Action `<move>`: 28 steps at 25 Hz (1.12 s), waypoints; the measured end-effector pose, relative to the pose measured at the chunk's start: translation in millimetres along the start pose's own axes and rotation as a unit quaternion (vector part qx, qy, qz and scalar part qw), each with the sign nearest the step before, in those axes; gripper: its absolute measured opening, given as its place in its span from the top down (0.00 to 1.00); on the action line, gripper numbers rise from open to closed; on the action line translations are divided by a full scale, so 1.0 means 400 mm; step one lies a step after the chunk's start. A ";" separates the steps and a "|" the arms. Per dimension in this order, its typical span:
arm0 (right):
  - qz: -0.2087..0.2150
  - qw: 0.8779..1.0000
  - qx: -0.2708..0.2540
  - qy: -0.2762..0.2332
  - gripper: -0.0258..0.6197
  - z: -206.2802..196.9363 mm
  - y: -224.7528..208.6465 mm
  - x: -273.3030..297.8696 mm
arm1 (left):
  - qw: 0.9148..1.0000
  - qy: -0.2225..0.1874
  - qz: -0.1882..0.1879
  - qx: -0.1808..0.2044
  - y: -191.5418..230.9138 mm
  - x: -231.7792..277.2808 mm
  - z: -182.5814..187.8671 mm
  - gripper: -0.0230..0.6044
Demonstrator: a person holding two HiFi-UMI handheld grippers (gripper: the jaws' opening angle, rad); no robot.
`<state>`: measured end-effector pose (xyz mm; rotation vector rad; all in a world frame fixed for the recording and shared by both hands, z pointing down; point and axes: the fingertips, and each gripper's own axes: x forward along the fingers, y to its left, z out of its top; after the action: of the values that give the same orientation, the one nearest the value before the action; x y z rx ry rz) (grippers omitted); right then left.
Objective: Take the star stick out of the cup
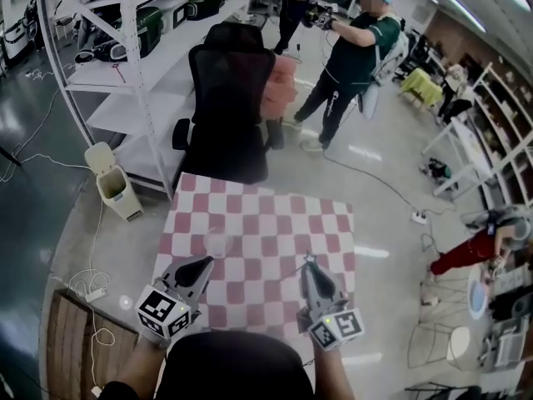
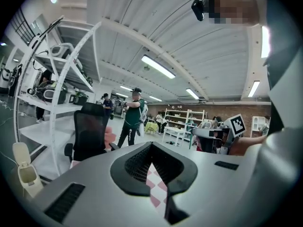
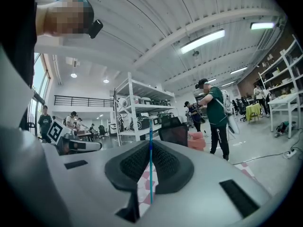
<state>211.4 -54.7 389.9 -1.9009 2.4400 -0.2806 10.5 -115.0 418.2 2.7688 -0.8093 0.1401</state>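
Observation:
A clear cup (image 1: 218,242) stands on the red-and-white checkered table (image 1: 275,215), just ahead of my left gripper (image 1: 204,262). The cup looks empty. My left gripper (image 2: 151,145) has its jaws together at the tips with nothing between them. My right gripper (image 1: 309,261) hovers over the table's near right part, away from the cup. In the right gripper view, my right gripper (image 3: 150,143) is shut on a thin blue stick (image 3: 151,174) that runs upright between the jaws. The stick's star end does not show. The left gripper (image 3: 78,144) appears off to the side there.
A black office chair (image 1: 225,107) stands at the table's far edge. White shelving (image 1: 133,57) and a small bin (image 1: 112,182) are at the left. People (image 1: 350,57) stand on the floor beyond. A wooden pallet (image 1: 71,348) lies at the near left.

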 end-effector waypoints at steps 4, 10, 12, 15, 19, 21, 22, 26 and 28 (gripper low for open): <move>-0.006 1.000 -0.003 0.003 0.92 -0.012 -0.014 -0.012 | 1.000 0.004 -0.013 0.007 -0.013 0.040 -0.002 0.90; -0.018 1.000 0.009 0.003 0.92 -0.018 -0.041 -0.014 | 1.000 0.007 -0.027 0.009 -0.032 0.085 0.002 0.90; -0.019 1.000 0.004 0.007 0.92 -0.019 -0.045 -0.012 | 1.000 0.006 -0.029 0.009 -0.036 0.094 0.006 0.90; -0.019 1.000 -0.001 0.009 0.92 -0.018 -0.049 -0.009 | 0.999 0.006 -0.033 0.009 -0.041 0.106 0.009 0.90; -0.019 1.000 0.000 0.008 0.92 -0.017 -0.057 -0.004 | 0.999 0.007 -0.034 0.011 -0.047 0.118 0.007 0.90; -0.018 1.000 0.001 0.009 0.92 -0.016 -0.058 -0.002 | 0.999 0.007 -0.033 0.010 -0.046 0.120 0.008 0.90; -0.018 1.000 0.001 0.009 0.92 -0.016 -0.058 0.000 | 0.999 0.007 -0.033 0.010 -0.045 0.120 0.010 0.90; -0.018 1.000 0.001 0.008 0.92 -0.015 -0.064 0.001 | 0.999 0.008 -0.033 0.012 -0.046 0.122 0.011 0.90; -0.018 1.000 0.002 0.006 0.92 -0.016 -0.067 0.001 | 0.999 0.009 -0.032 0.014 -0.050 0.123 0.010 0.90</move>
<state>236.2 -60.7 400.6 -1.9486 2.4140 -0.2990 62.7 -125.4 418.2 2.8112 -0.7172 0.1657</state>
